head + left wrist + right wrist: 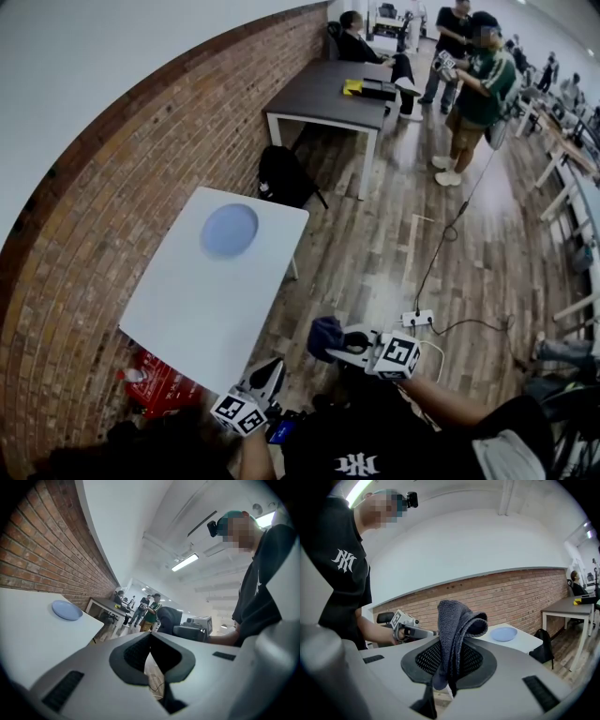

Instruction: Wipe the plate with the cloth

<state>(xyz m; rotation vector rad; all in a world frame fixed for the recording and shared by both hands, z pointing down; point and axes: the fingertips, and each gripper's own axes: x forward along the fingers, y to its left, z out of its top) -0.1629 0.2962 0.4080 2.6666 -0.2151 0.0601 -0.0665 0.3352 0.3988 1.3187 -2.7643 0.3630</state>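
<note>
A round blue plate (230, 230) lies near the far end of a white table (202, 314); it also shows in the left gripper view as the plate (67, 610) and in the right gripper view as the plate (503, 633). My right gripper (330, 345) is shut on a dark blue-grey cloth (323, 335), held off the table's near right corner, over the wooden floor. The cloth (454, 623) folds up out of the jaws and droops over them. My left gripper (270, 373) hangs below the table's near edge, its jaws (150, 637) shut with nothing between them.
A brick wall (103, 197) runs along the table's left side. A black backpack (286, 173) sits on the floor beyond the table, then a dark desk (328, 94). A power strip (417, 319) with cable lies on the floor at right. Several people stand far back.
</note>
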